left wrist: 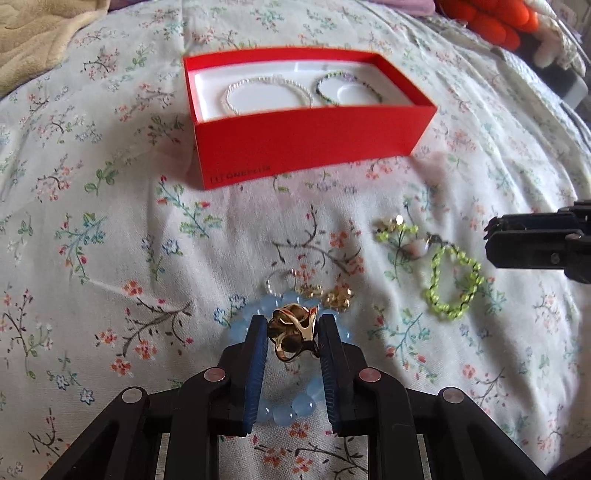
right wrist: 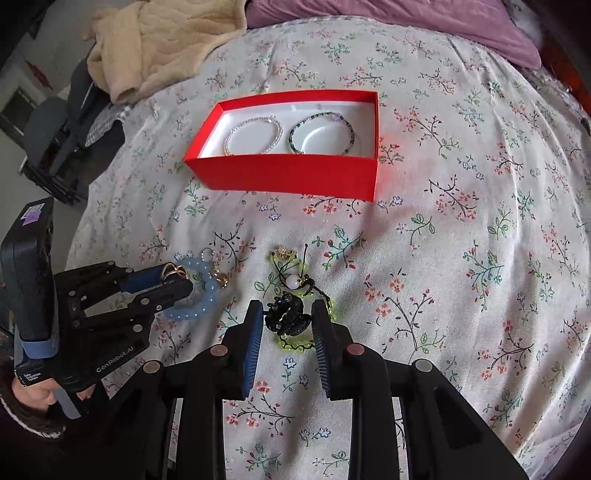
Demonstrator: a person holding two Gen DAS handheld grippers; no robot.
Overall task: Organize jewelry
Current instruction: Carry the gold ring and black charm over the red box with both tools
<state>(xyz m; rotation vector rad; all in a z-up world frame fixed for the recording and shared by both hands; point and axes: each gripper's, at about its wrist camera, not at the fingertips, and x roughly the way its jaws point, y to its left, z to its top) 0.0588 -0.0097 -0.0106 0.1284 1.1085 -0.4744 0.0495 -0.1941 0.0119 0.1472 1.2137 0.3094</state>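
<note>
A red box (left wrist: 306,147) (right wrist: 284,173) with a white inside lies on the floral bedsheet and holds a clear beaded bracelet (left wrist: 266,94) (right wrist: 253,134) and a dark green beaded bracelet (left wrist: 347,86) (right wrist: 321,133). My left gripper (left wrist: 292,325) (right wrist: 177,278) is shut on a gold twisted ring (left wrist: 293,330) just above a light blue bead bracelet (left wrist: 291,406) (right wrist: 195,295). My right gripper (right wrist: 288,314) (left wrist: 491,240) is shut on a black ornate piece (right wrist: 286,315) above a neon green bracelet (left wrist: 452,284) (right wrist: 295,345).
Small gold charms (left wrist: 336,297) and a clear ring (left wrist: 275,282) lie beside the blue bracelet. A green beaded cord with a white bead (left wrist: 417,249) (right wrist: 293,282) lies nearby. A beige blanket (right wrist: 155,44), purple pillow (right wrist: 406,22) and orange item (left wrist: 491,18) sit at the back.
</note>
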